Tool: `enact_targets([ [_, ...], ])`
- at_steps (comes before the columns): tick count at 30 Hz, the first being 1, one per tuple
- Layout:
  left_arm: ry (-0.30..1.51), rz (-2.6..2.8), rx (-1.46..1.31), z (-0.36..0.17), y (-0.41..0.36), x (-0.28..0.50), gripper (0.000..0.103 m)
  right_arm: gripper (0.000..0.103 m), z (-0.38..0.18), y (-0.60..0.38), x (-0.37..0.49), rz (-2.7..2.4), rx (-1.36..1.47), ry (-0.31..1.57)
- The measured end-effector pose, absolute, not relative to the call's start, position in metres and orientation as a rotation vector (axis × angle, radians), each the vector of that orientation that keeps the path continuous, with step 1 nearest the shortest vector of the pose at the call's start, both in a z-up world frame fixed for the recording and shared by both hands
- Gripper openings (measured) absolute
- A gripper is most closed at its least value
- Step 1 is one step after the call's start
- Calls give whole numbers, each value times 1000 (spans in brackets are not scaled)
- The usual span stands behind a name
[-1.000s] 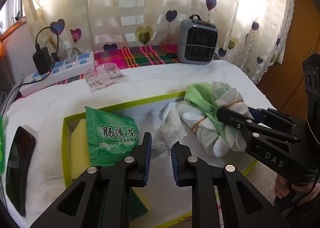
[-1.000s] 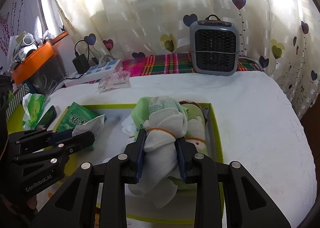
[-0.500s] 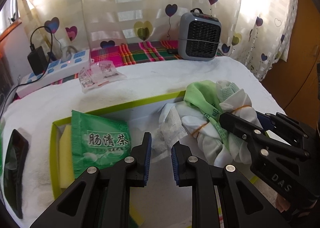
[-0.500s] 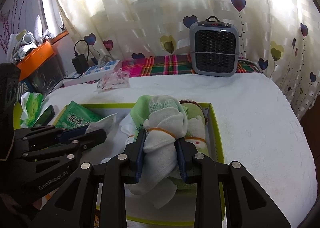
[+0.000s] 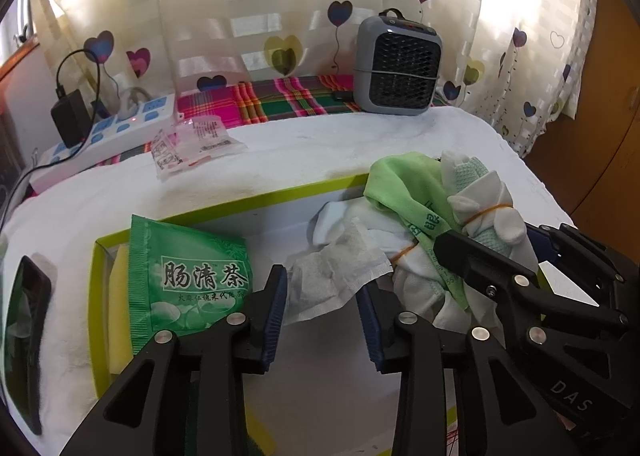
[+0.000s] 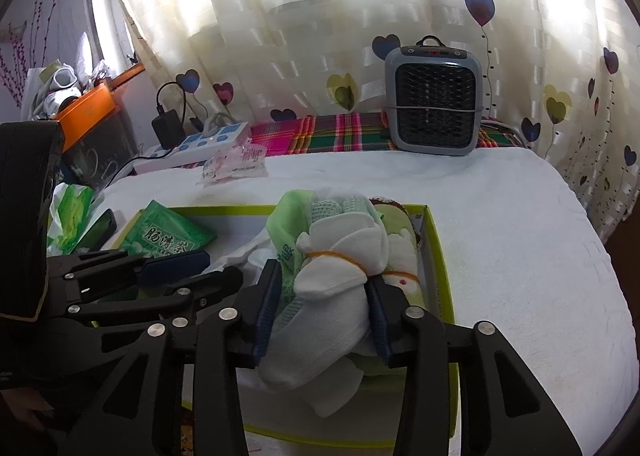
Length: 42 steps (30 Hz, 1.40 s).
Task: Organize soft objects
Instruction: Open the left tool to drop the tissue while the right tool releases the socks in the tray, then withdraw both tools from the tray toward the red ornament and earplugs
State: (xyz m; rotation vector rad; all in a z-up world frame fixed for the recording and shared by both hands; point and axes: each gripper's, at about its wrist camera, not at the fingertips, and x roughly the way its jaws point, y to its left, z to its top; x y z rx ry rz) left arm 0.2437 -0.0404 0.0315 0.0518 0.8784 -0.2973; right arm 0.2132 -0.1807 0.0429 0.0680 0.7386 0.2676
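A yellow-green rimmed tray [image 5: 256, 201] lies on a white towel. In it are a green tea packet [image 5: 188, 276] on a yellow sponge [image 5: 120, 296], a white paper sachet [image 5: 340, 276] and a sock bundle [image 5: 476, 207] tied with rubber bands. My left gripper [image 5: 320, 284] is opening. The sachet lies loose between its fingertips with gaps at both pads. My right gripper [image 6: 322, 276] is opening too. The white and green sock bundle [image 6: 340, 256] still fills its gap and rests at the tray's right end [image 6: 436, 248]. Each gripper shows in the other's view.
A grey fan heater [image 5: 396, 67] stands at the back on plaid cloth. A power strip [image 5: 108, 135] and clear packets [image 5: 192, 143] lie back left. A dark phone [image 5: 24, 336] and a green tissue pack [image 6: 70, 211] sit left of the tray. The towel drops off at the right.
Both pairs of jaws have spread apart. The sachet, pinched at the left fingertips before, now lies slack. The sock bundle looks less squeezed. Neither hand has shifted much.
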Motion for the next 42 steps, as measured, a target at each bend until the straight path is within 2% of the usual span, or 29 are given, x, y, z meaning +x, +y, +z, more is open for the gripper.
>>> enact_targets([
  [17, 847, -311, 42, 39, -38, 233, 48, 50, 48, -191, 204, 266, 106, 721],
  [42, 792, -278, 52, 55, -26, 180, 51, 52, 58, -203, 171, 248, 163, 679],
])
